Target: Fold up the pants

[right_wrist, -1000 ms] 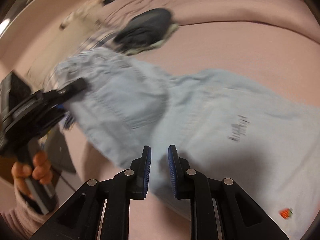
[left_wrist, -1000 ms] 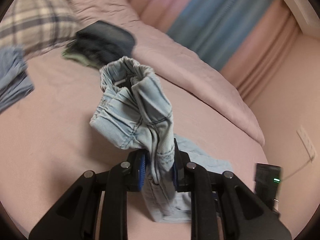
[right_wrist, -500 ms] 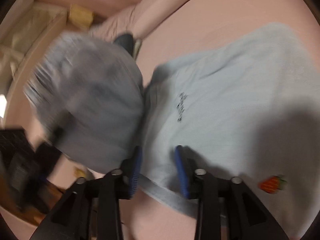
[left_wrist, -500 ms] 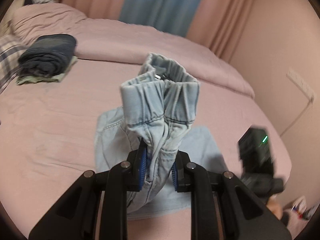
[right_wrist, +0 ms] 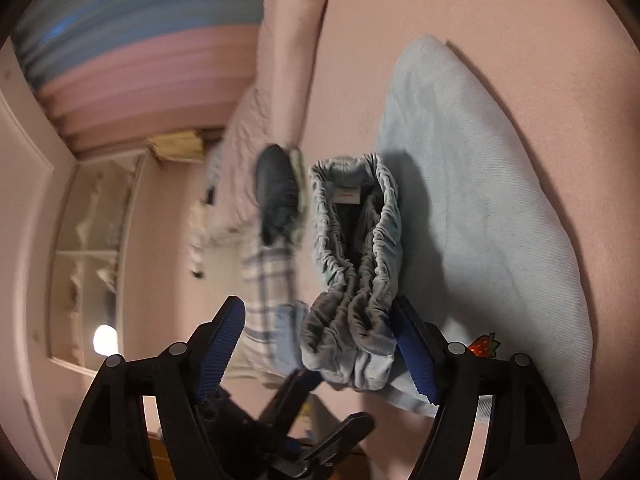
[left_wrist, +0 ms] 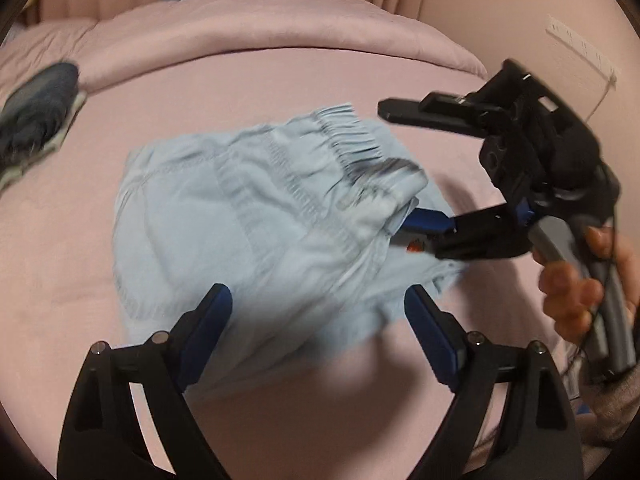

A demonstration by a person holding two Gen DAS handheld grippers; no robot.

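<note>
Pale-blue denim pants (left_wrist: pixel 256 240) now lie folded on the pink bed (left_wrist: pixel 280 80), toward its near edge. A second ago the left tongs (left_wrist: pixel 318 320) pinched the gathered waistband (left_wrist: pixel 344 136) aloft; their jaws have just been opening and now stand released, nothing between the pads. The right tongs (right_wrist: pixel 318 344) have just been opening too; the waistband bunches between their jaws, brushing the right pad (right_wrist: pixel 412 352) but ungripped. By my reading, the fold is laid and only tidying remains. Only the left view shows the person's hand (left_wrist: pixel 576 280) and the whole folded stack; only the right view shows the waistband's inner label (right_wrist: pixel 347 197), with shelves (right_wrist: pixel 92 240) behind.
</note>
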